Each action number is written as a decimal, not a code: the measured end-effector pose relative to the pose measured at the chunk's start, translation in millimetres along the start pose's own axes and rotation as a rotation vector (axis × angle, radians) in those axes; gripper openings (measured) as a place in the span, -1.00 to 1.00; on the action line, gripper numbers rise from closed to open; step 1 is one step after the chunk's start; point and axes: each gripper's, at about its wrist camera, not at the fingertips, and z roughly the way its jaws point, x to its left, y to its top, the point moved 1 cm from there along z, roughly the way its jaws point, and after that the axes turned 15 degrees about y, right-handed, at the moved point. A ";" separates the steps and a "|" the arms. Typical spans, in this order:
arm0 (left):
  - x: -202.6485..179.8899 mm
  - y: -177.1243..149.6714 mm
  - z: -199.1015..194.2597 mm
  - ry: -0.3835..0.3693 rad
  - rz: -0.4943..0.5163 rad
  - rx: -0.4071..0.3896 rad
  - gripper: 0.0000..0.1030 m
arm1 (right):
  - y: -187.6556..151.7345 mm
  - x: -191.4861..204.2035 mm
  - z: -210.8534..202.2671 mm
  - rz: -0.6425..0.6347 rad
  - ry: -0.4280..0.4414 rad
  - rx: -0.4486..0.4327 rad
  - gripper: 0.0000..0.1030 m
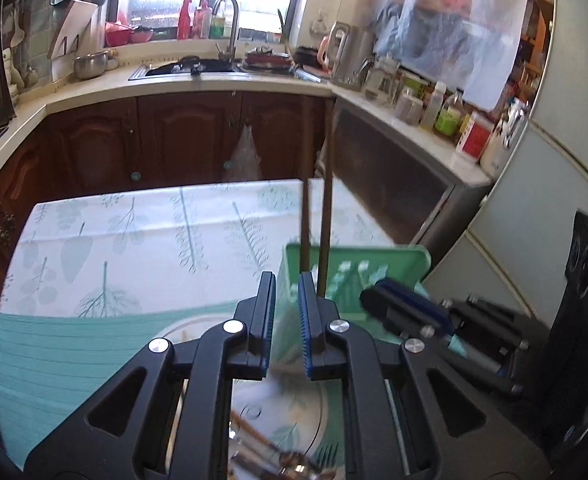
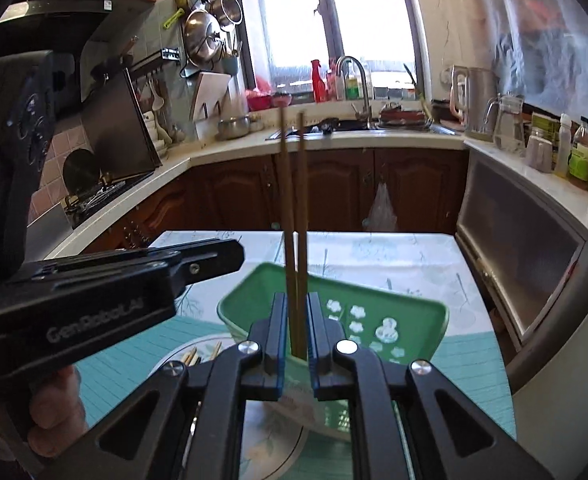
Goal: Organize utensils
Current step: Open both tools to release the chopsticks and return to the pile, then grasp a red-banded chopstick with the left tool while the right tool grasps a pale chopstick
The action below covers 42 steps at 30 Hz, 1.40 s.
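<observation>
My right gripper (image 2: 297,340) is shut on a pair of dark brown chopsticks (image 2: 296,240) that stand upright over the green plastic basket (image 2: 414,320). In the left wrist view the same chopsticks (image 1: 325,220) rise just right of my left gripper (image 1: 287,320), with the right gripper's fingers (image 1: 406,306) beside the basket (image 1: 398,258). My left gripper is part open and holds nothing. A round glass plate (image 1: 312,412) lies below it with a spoon, fork (image 1: 326,458) and more chopsticks. Light chopstick tips (image 2: 198,356) show on the plate in the right wrist view.
The basket and plate sit on a teal placemat (image 1: 74,352) on a leaf-print tablecloth (image 1: 154,232). Dark wood cabinets (image 2: 334,184), a sink (image 1: 186,68) and a counter crowded with bottles (image 1: 446,108) lie beyond. A fridge (image 1: 534,200) stands at the right.
</observation>
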 end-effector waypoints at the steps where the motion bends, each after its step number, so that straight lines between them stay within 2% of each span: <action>1: 1.6 -5.2 -3.5 0.008 0.015 0.016 -0.82 | -1.1 1.8 -1.9 0.010 -0.001 0.005 -0.83; 6: 16.6 -31.1 -17.7 0.058 0.039 0.124 -0.81 | -8.0 12.7 -12.9 0.063 0.015 0.029 -0.83; 10: 33.1 -54.1 -28.6 0.104 0.049 0.178 -0.81 | -14.8 24.3 -16.8 0.090 0.031 0.075 -0.83; 20: 84.4 -110.7 -46.2 0.178 -0.015 0.290 -0.81 | -40.7 61.0 -14.1 0.100 0.050 0.197 -0.83; 27: 118.2 -134.6 -50.8 0.240 -0.094 0.382 -0.81 | -59.3 79.3 -9.0 0.113 0.089 0.270 -0.83; 32: 127.5 -140.8 -52.3 0.300 -0.084 0.406 -0.80 | -73.8 90.9 -2.1 0.094 0.092 0.332 -0.83; 39: 123.6 -146.2 -53.9 0.253 -0.059 0.365 -0.80 | -82.9 97.4 15.2 0.092 0.110 0.400 -0.83; 42: 118.9 -151.8 -45.8 0.239 -0.027 0.403 -0.80 | -87.8 100.4 22.0 0.092 0.123 0.428 -0.83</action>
